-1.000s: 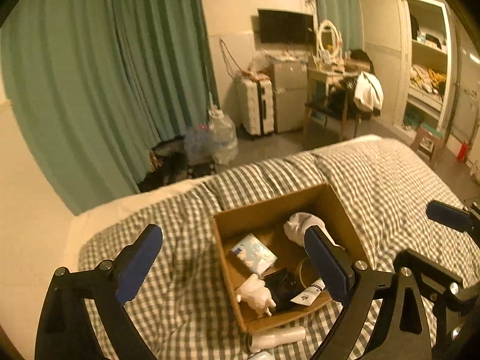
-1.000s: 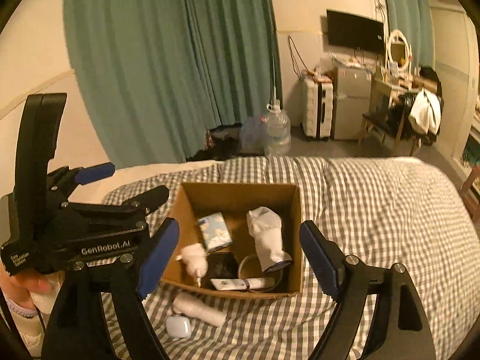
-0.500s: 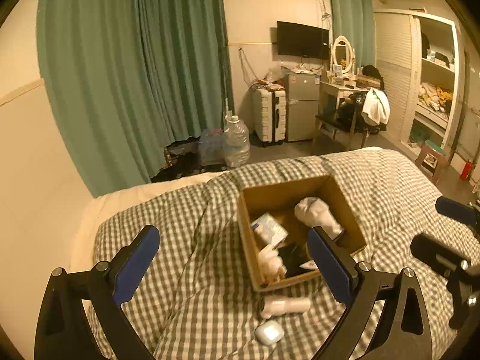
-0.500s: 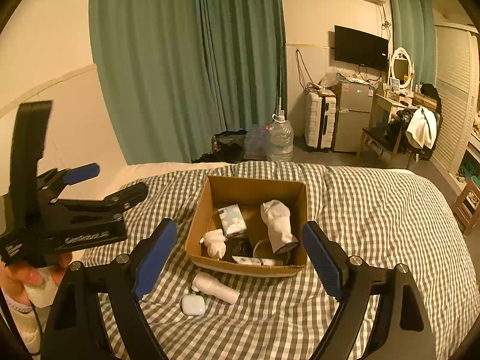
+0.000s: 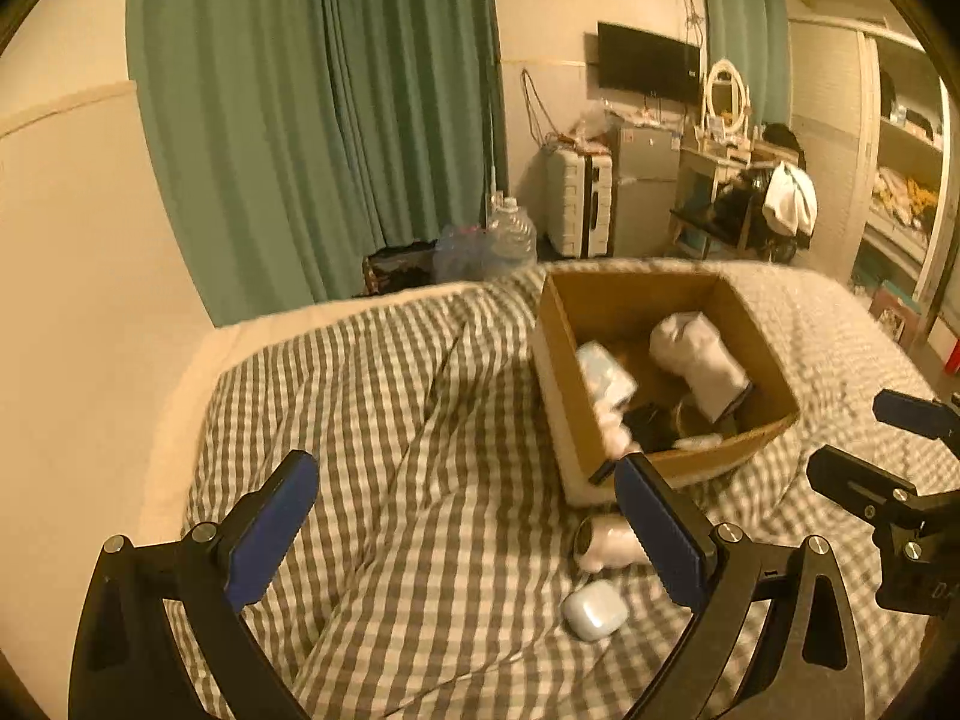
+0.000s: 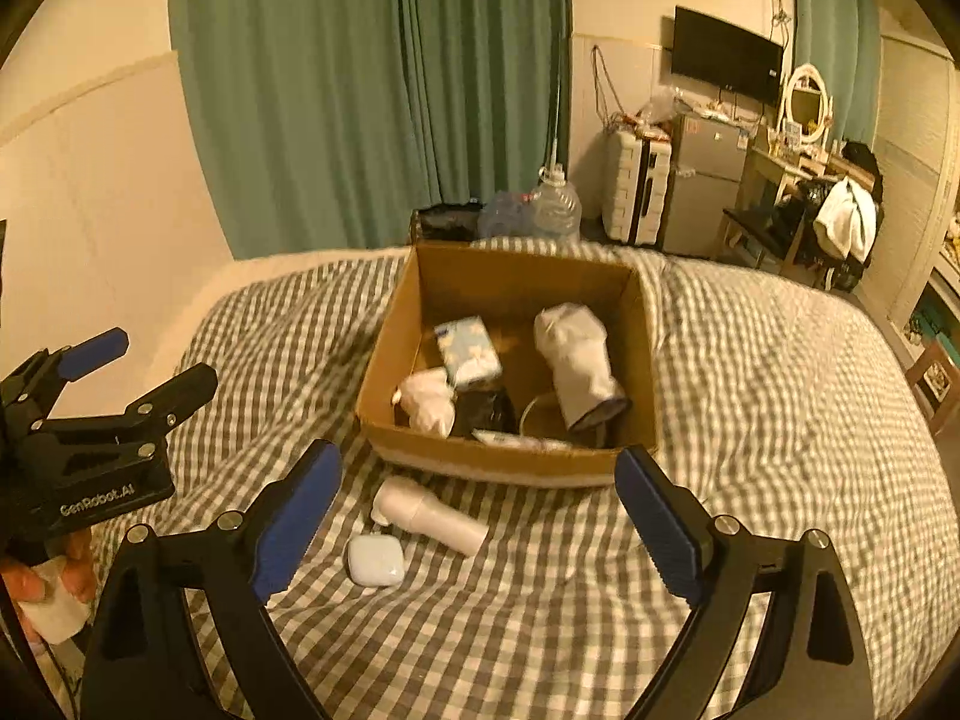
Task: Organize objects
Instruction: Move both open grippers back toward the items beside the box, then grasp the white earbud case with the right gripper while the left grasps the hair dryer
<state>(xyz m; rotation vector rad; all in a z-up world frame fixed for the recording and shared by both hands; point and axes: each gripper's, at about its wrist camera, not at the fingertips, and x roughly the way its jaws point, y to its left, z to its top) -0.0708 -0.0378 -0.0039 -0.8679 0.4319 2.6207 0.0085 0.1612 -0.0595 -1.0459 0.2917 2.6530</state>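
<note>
Most of the sorting looks done from where I stand: the cardboard box (image 6: pixel 507 360) sits in the middle of the checked bedspread (image 6: pixel 750 396) and already holds a blue-and-white tissue pack (image 6: pixel 468 351) toward its far left, a rolled white sock (image 6: pixel 576 360) on the right, a small white figurine (image 6: pixel 426 402) at the near left corner, something dark (image 6: pixel 483 411) in the middle and a slim tube (image 6: pixel 516 439) lying along the near wall; a ring-shaped thing under the sock is too hidden to name. Two pieces remain outside, I'd say: a white cylinder (image 6: pixel 429 515) lying on its side just in front of the box, at about seven o'clock from it, and a white earbud case (image 6: pixel 375 560) just beside the cylinder, nearer still to the person. The right gripper (image 6: pixel 477 531) hangs over exactly that pair, its jaws having just been opening and now spread wide, both loose items lying between the blue pads with neither touched. The left gripper (image 5: pixel 468 531) is spread wide too and empty, aimed at bare bedspread at nine o'clock from the box, with the cylinder half hidden behind its right finger. Little stands in the way: the box's near wall is close behind the cylinder, the two loose items nearly touch, so picking one may nudge the other, and the soft folds could let the cylinder roll. Beyond the bed, at twelve o'clock, hang green curtains (image 6: pixel 372 90), with a water jug (image 6: pixel 555 207) on the floor and a suitcase (image 6: pixel 636 192) and small fridge (image 6: pixel 705 180) toward one o'clock, all well apart.
</note>
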